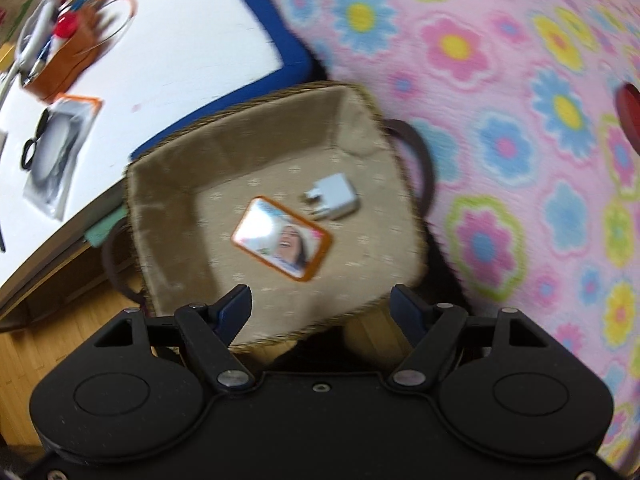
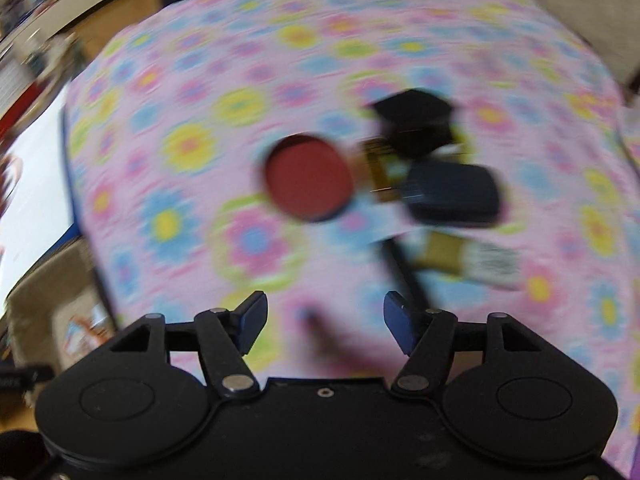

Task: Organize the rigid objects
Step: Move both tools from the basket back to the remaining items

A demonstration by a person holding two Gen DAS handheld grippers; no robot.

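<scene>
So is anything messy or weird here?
A little. On the flowery blanket, a red disc, a dark blue case and some blurry black and gold things sit bunched in a heap. In the basket, the orange-edged card and white charger lie loose and crooked. Nothing looks spilled or broken.

Left tongs (image 1: 320, 306) and right tongs (image 2: 325, 320): matte black bodies, round side discs, silver pivot screws, dark blue finger pads (image 1: 236, 308).
</scene>
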